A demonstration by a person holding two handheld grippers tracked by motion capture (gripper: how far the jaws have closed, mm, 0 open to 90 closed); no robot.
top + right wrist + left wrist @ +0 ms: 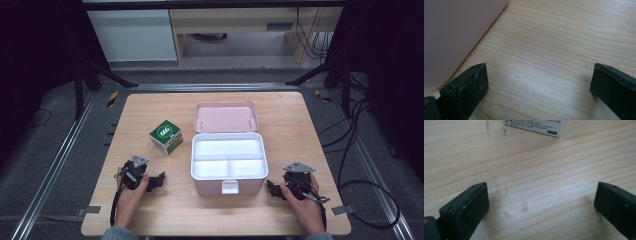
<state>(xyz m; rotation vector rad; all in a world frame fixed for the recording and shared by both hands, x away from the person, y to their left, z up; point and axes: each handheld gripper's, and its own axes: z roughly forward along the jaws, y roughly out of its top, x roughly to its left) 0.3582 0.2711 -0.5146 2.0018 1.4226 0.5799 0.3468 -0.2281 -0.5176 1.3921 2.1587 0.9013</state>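
A pink box (228, 165) with a white divided inside stands open at the table's middle, its lid (226, 117) lying flat behind it. A small green and white carton (166, 137) sits to its left. My left gripper (159, 181) rests on the table in front of the carton, open, with bare wood between its jaws; the carton's white edge (536, 126) shows ahead of it. My right gripper (272, 188) lies by the box's front right corner, open and empty, with the pink wall (454, 37) at its left.
The wooden table (150, 210) has free room along its front edge and on both sides of the box. Black cables (370, 190) trail over the floor at the right. Metal rails (55, 165) run beside the table.
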